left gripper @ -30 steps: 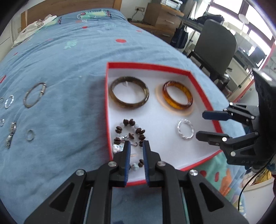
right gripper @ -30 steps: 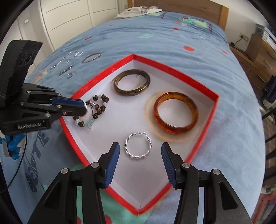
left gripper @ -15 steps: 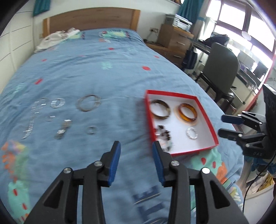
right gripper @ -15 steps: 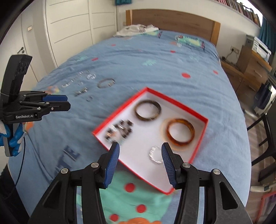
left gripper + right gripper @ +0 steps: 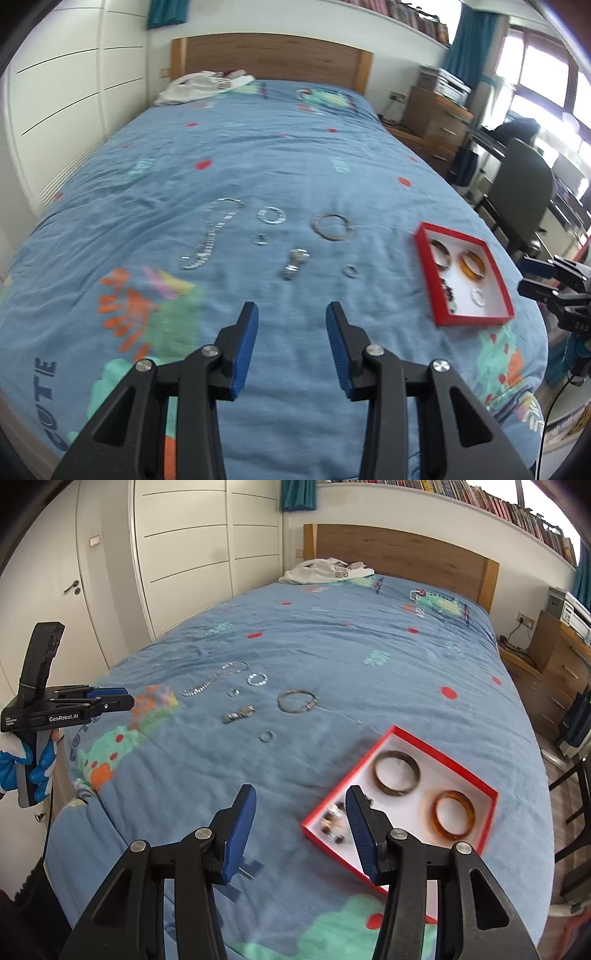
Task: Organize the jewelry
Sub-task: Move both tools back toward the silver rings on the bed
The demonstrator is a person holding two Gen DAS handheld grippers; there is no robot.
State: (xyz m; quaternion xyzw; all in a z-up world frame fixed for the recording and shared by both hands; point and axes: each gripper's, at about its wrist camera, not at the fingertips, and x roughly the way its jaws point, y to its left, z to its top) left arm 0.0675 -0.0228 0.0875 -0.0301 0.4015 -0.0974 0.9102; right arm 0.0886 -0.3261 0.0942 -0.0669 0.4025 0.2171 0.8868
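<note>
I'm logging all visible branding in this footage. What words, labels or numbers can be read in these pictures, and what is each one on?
"GenRobot.AI": on the side of the left gripper, right wrist view.
"CUTE", the first letter partly hidden: printed on the blue bedspread, at its near left edge.
"DAS", cut off: on the right gripper, left wrist view.
Print on the white garment and the book spines: too small to read.

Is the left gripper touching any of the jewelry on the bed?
Apart. The left wrist view shows the left gripper open over bare blanket, the watch beyond its fingertips.
</note>
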